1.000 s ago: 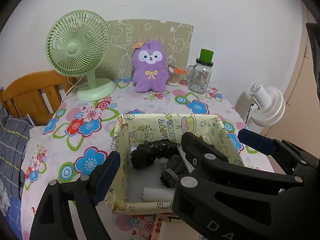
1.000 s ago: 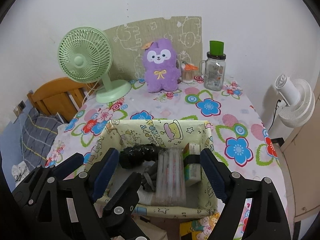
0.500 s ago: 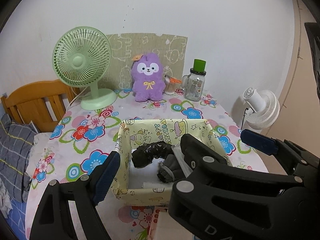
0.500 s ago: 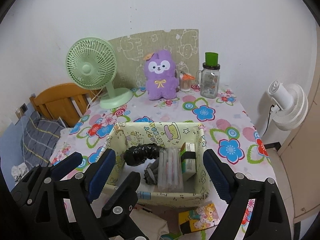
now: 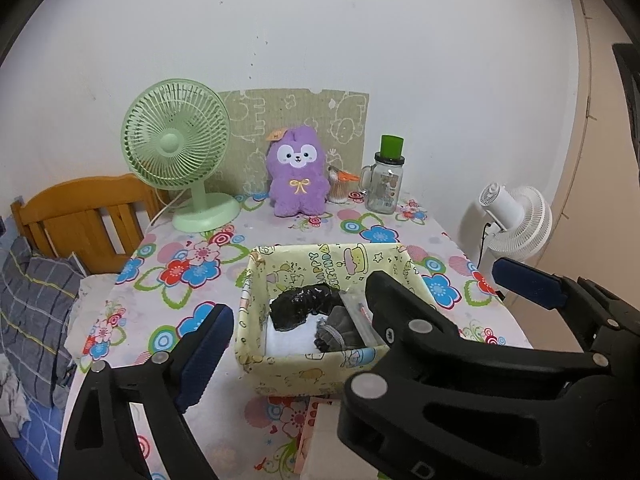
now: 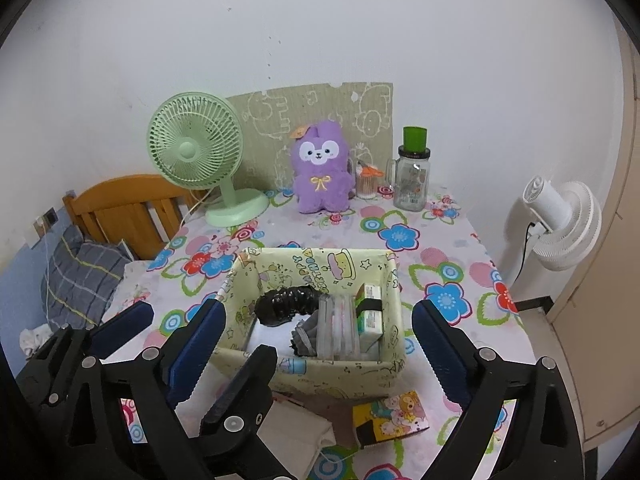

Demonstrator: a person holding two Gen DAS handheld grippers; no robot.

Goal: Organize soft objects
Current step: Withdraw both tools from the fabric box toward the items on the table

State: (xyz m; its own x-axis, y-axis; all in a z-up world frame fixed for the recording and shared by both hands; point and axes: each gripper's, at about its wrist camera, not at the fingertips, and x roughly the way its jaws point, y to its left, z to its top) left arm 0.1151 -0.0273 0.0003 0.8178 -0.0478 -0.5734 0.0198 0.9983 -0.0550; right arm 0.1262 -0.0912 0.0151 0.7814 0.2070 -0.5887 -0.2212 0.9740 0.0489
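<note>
Nearest the lens in the right wrist view, my right tongs [image 6: 316, 344] frame the lower edge, jaws opening and already wide, nothing between the blue pads. Lower left of that frame shows my left tongs [image 6: 174, 334], likewise opening and empty; in the left wrist view the same left tongs [image 5: 376, 308] bracket the near wall of the box.

Just past the tips, low centre of both frames: yellow patterned box [image 6: 352, 376] on the floral bench [image 6: 440, 256]. Inside, a black crinkly soft roll [image 6: 286, 304] lies with its long axis across the frame, curving down at its left end, in the box's far left part. A grey soft item [image 6: 304, 336] sits just in front of it; clear packets and a small carton stand at the box's right side.

Judgement: both tongs hang short of the box on its near side, contents ahead and below. Left tongs look nearer the roll's left end.

Far, upper centre: purple plush toy [image 6: 320, 168] upright against the wall, well apart from both tongs, between green fan [image 6: 196, 152] and glass jar [image 6: 412, 176]. Possibly the next soft item.
</note>
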